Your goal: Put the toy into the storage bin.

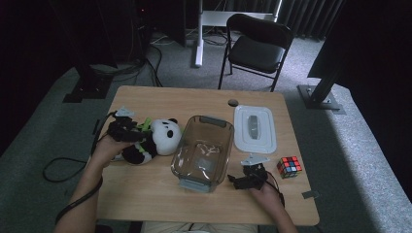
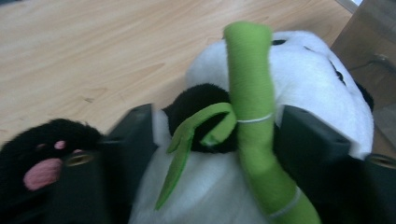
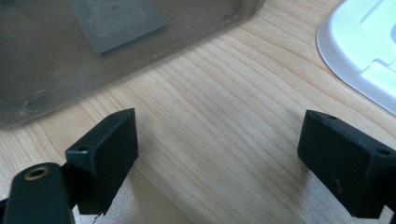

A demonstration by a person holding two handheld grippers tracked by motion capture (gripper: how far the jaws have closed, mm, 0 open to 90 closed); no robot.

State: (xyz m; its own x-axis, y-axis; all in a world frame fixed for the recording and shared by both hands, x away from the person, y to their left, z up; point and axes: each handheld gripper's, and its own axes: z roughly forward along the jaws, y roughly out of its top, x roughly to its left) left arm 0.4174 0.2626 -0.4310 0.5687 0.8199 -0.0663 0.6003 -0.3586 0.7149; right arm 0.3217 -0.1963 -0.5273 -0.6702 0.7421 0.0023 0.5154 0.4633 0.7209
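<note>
The plush panda (image 1: 158,141) is lying at the left-centre of the high view, on the wooden table (image 1: 145,194), just left of the clear plastic bin (image 1: 203,151). The left gripper (image 1: 127,130) is set around the panda's body, and in the left gripper view both black jaws are seen pressed into the white fur either side of the green bamboo stalk (image 2: 252,116), so it's read as clenched on the toy.

For a clean pick, the squeeze is best kept on the fat middle of the body, not on the stalk or its floppy leaf (image 2: 187,144), since those would probably just slip out. A soft toy gets squashed a lot, so a firm grip is likely needed before anything is lifted. Then it should be raised high enough that the bin's near wall gets cleared.

The right gripper (image 1: 248,178) is parked lower right of the bin, jaws spread wide over bare wood with nothing in between. The white lid (image 1: 255,128) is resting right of the bin, and a puzzle cube (image 1: 289,166) sits at the lower right, well apart from the panda. Nothing is really blocking the path except that bin rim.
</note>
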